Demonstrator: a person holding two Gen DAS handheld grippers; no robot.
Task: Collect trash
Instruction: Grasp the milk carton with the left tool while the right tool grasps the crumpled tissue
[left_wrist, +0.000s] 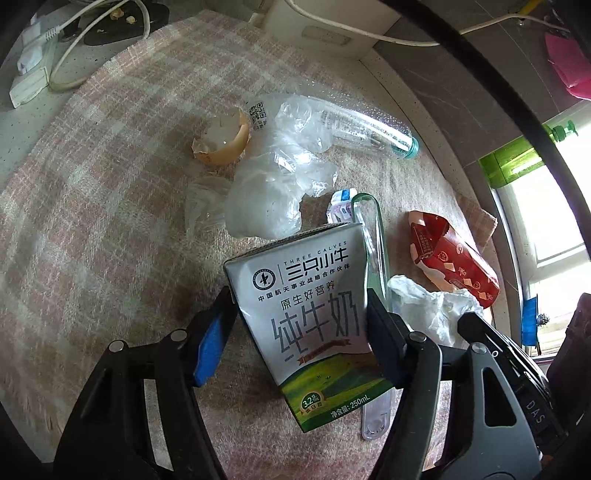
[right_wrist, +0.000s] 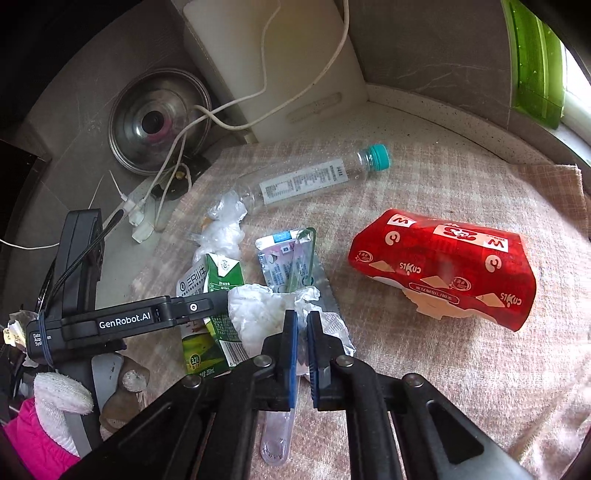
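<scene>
Left tongs (left_wrist: 301, 325) are clamping the grey-and-green milk carton (left_wrist: 314, 325); right tongs (right_wrist: 302, 343) are pinching crumpled white tissue (right_wrist: 258, 314), which is risking tearing.

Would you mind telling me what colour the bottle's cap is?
Teal; the cap on the bottle shows best in the right wrist view.

milk carton (left_wrist: 306, 325) | upright, pinched | tissue (right_wrist: 258, 314) | crumpled beside

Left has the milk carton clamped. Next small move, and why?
Probably lift the left gripper straight up: its fingers pinch the milk carton on both sides, and the crumpled tissue and clear plastic spoon crowd it, so sliding sideways could drag them.
</scene>
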